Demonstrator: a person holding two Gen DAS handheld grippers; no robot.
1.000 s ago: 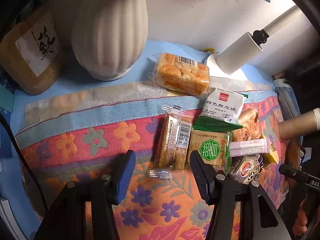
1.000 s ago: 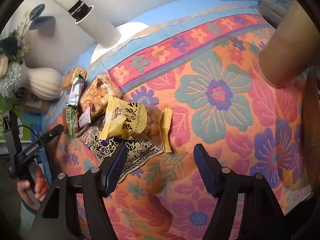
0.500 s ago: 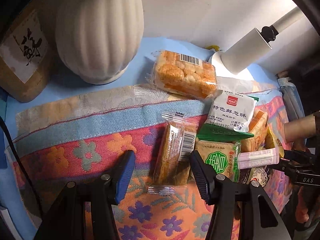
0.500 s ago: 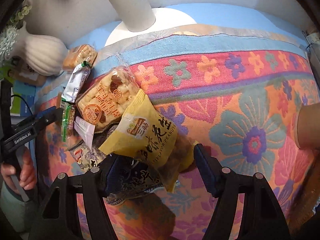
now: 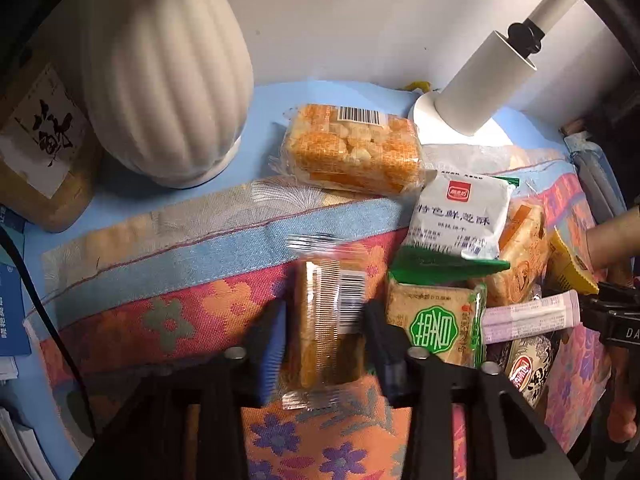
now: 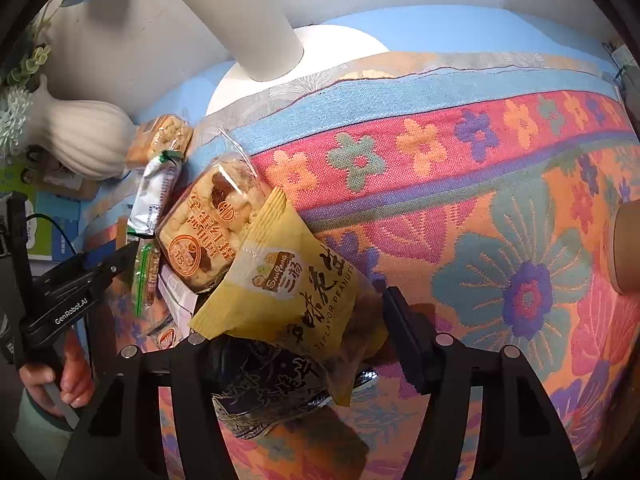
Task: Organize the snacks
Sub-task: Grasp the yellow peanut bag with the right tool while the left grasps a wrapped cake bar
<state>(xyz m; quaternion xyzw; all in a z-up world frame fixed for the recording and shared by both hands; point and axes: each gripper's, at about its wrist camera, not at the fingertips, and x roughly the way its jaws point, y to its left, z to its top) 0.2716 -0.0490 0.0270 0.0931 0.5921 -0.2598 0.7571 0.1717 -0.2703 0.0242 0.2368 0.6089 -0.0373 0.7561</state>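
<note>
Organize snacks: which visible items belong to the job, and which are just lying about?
Job: clear-wrapped biscuit pack, yellow peanut bag, white-and-green packet, orange rice cake.
Lying about: white ribbed vase, lamp, brown labelled jar.

You are working at a pale blue tabletop (image 5: 120,200) set against a plain off-white wall (image 5: 360,20). A woven floral cloth in orange, pink and blue (image 6: 500,200) covers most of it. A ribbed cream ceramic vase (image 5: 168,72) stands at the back left beside a brown labelled box (image 5: 40,152). A white cylindrical desk lamp (image 5: 484,84) lights its round white base (image 6: 340,44).
</note>
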